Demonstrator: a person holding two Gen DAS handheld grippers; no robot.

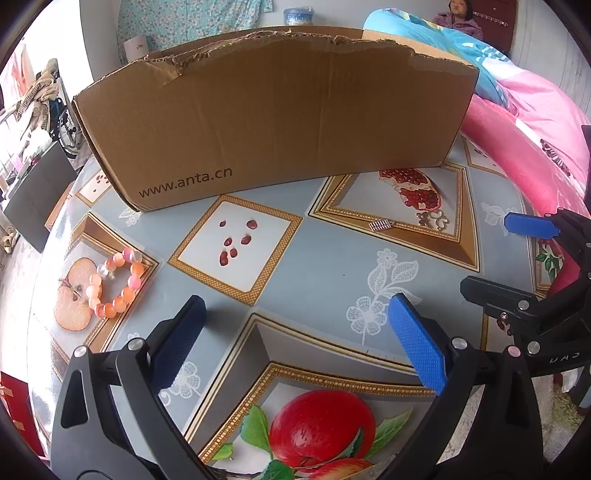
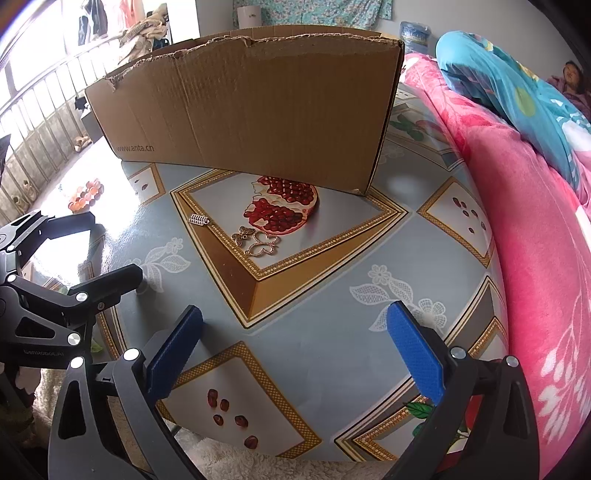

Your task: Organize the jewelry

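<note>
An orange and pink bead bracelet [image 1: 114,282] lies on the table at the left; it also shows far left in the right wrist view [image 2: 84,195]. A small silver comb-shaped charm [image 1: 380,224] [image 2: 199,220], a bronze butterfly charm [image 2: 242,235] and a gold butterfly outline charm [image 2: 263,246] lie by the printed pomegranate; the butterflies show together in the left wrist view [image 1: 432,218]. A brown cardboard box [image 1: 273,114] [image 2: 251,99] stands behind them. My left gripper [image 1: 295,336] is open and empty above the table. My right gripper [image 2: 293,350] is open and empty; it shows at the right of the left wrist view [image 1: 532,258].
The table [image 1: 325,273] has a fruit-print cloth. A pink blanket [image 2: 528,221] lies along the right edge. A railing [image 2: 40,122] and floor lie to the left. A person [image 1: 460,16] sits in the background.
</note>
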